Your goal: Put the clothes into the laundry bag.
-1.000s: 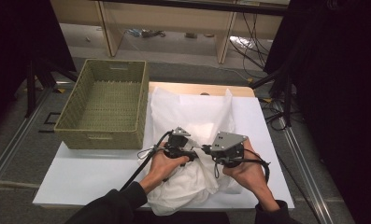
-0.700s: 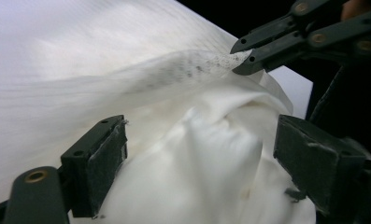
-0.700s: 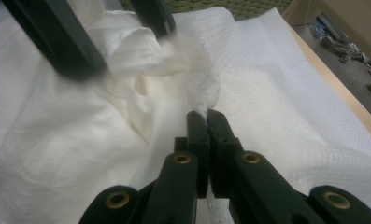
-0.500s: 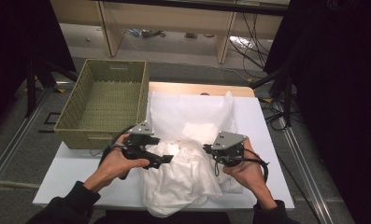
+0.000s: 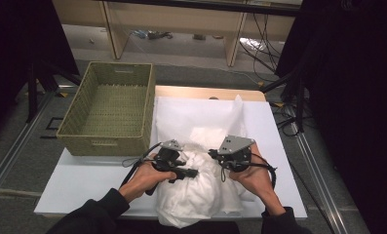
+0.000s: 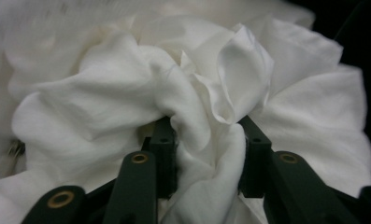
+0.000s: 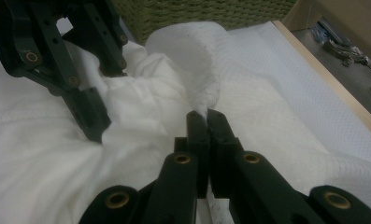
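Observation:
A large white cloth [image 5: 196, 195] lies bunched at the table's near edge, and its far part [image 5: 196, 117] is spread flat. My left gripper [image 5: 193, 173] reaches into the heap from the left. In the left gripper view its jaws have just been closing, and the left gripper [image 6: 206, 140] now pinches a thick fold of the cloth [image 6: 127, 102]. My right gripper [image 5: 213, 155] comes in from the right and points left. In the right gripper view the right gripper [image 7: 205, 116] is shut on a thin raised edge of the cloth [image 7: 197, 60], with the left gripper's fingers [image 7: 87, 109] close by.
An empty woven basket [image 5: 108, 105] stands at the back left, partly off the white table [image 5: 84, 180]. A wooden strip [image 5: 205, 91] runs along the table's far edge. Cables and shelving lie on the floor beyond. Dark drapes hang at both sides.
The left hand swung out to the cloth's left edge with its jaws wide, then came back right into the heap and closed on a fold. The right hand stayed still.

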Motion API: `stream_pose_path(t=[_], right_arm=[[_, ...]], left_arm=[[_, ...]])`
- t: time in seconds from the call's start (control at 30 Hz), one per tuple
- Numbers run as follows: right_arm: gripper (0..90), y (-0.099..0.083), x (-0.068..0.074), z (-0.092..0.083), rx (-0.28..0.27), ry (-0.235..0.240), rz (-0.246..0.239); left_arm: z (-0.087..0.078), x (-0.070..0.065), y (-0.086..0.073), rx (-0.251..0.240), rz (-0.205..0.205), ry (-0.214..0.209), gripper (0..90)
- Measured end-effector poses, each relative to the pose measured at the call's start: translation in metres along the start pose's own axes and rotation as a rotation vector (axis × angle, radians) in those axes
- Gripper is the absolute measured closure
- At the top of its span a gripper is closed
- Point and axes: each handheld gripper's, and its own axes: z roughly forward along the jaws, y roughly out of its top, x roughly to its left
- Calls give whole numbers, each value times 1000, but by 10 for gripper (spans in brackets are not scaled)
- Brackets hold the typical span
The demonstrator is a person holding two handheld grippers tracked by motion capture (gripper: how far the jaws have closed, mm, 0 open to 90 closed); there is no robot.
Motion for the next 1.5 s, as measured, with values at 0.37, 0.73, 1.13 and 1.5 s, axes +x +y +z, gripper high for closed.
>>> stream_pose_path(t=[0.37, 0.73, 1.13, 1.5], right_arm=[[900, 10, 9, -19, -41, 15, -8], [900, 0, -1, -16, -23, -20, 12], [900, 3, 3, -8, -13, 0, -24], [900, 13, 12, -26, -52, 26, -40]], left_arm=[[29, 34, 20, -74, -174, 171, 550], [-41, 1, -7, -37, -84, 109, 174], [25, -10, -18, 6, 47, 58, 701], [33, 43, 20, -163, -166, 218, 711]])
